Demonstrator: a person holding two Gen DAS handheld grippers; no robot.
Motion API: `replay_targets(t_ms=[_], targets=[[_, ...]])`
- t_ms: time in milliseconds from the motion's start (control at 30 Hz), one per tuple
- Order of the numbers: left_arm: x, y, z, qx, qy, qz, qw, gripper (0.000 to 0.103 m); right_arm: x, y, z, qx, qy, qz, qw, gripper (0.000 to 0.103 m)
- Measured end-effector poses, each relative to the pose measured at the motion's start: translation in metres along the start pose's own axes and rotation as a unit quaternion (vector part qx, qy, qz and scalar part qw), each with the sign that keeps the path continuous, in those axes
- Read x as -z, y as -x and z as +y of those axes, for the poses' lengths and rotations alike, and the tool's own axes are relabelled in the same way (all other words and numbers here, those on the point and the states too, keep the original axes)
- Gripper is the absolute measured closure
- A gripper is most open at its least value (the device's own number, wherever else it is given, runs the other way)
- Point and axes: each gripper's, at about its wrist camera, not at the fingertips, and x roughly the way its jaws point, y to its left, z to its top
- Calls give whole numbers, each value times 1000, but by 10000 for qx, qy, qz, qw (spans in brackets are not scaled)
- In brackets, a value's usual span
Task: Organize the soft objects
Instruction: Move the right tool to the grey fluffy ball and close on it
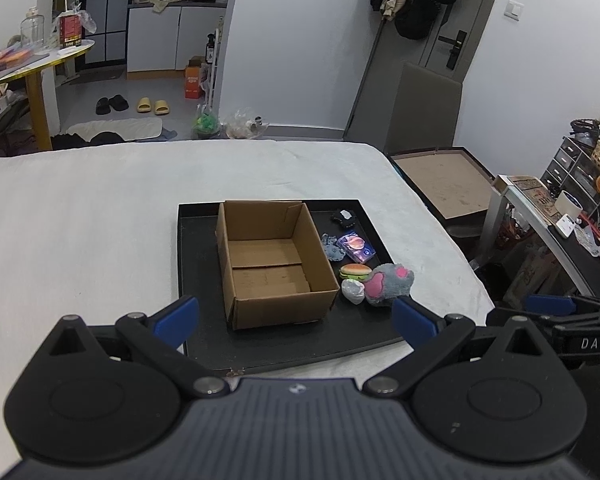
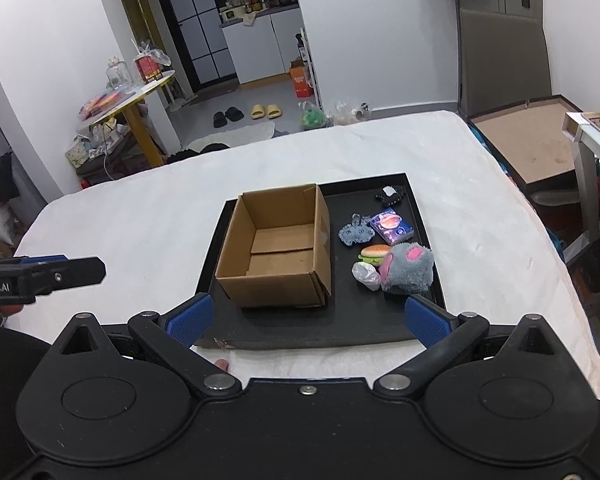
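Left gripper (image 1: pixel 296 316) spread wide, blue pads (image 1: pixel 178 314) far apart, nothing between them; hovering low over the near edge of a black tray (image 1: pixel 196 272) on a white bedspread (image 1: pixel 80 220). Straight ahead of it, just past the fingertips: an open cardboard box (image 1: pixel 274 264), upright, interior bare. Ahead and to its right, beside the box on the tray: a grey plush paw with pink pads (image 1: pixel 388 282) at the tray's right edge, touching a small white crumpled lump (image 1: pixel 353 290); just beyond those, a toy hamburger (image 1: pixel 355 270); further ahead, a blue-grey fuzzy piece (image 1: pixel 334 249) beside a purple printed packet (image 1: pixel 358 247); furthest, a small black item with a white patch (image 1: pixel 343 216) near the far right corner.

Right gripper (image 2: pixel 308 316) likewise spread wide and holding nothing, poised above the same near tray edge, box directly ahead. Plush paw close to its right fingertip, just ahead; remaining soft items trailing away ahead and to the right. Left gripper's fingers visible well off to its left over the bedspread.
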Motion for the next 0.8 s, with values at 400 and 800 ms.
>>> replay_targets(t_ms=[400,800], targets=[[-1,-15,6,-123,-47,68,9999,1,3,-15,-10,59,14,53,10000,0],[2,-41,27,-275,59,117,9995,1,8,-37,-18,138,129,21,9998,0]])
